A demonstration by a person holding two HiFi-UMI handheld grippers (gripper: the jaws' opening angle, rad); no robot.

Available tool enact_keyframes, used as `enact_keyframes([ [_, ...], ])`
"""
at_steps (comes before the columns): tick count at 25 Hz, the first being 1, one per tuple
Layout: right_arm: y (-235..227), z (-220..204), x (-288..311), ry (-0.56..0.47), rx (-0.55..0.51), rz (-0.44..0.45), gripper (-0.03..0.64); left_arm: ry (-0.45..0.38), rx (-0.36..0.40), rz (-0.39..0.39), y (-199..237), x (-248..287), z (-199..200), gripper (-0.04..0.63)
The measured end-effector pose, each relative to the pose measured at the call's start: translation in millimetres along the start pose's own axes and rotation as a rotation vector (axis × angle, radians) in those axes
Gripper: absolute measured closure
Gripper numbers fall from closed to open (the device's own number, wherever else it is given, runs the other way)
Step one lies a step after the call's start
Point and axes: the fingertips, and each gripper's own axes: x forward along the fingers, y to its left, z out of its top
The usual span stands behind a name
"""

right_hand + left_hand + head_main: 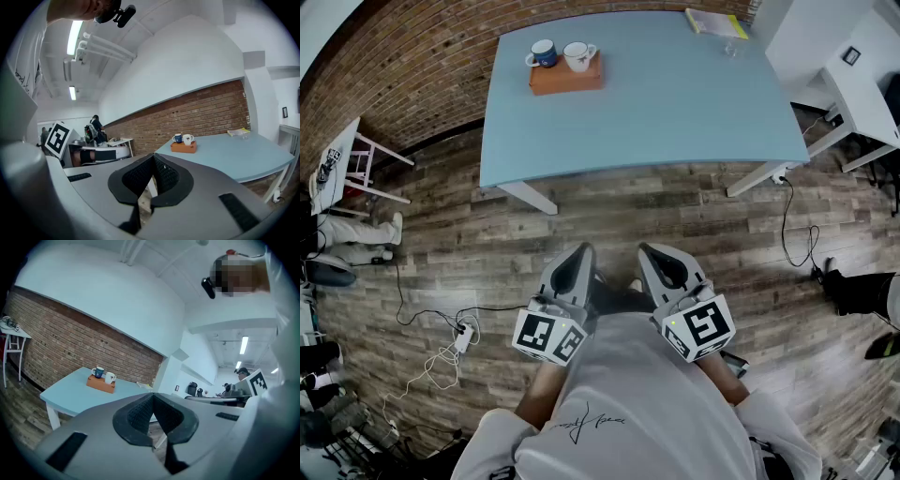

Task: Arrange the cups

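**Left gripper** (578,253): held low in front of the torso, pointing forward and slightly downward. Left fingers (136,414) are pressed together with nothing between them. Left marker cube (548,336) sits at the rear, close to the body. Left forearm (540,392) is bare and bent inward against the white shirt (628,412).

**Right gripper** (651,251): beside the left one and level with it, the tips near each other but apart, pointing forward and slightly downward. Right fingers (165,174) are closed and empty. Right marker cube (703,328) sits at the rear. Right forearm (724,377) is bare and angled in from the sleeve.
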Motion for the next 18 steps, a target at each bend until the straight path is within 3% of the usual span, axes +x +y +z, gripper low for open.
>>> enact_keyframes([
  [18,-7,-9,2,0.015,0.066,-0.008,0.597,0.032,-0.003,-0.049,-3,13,-3,0.587],
])
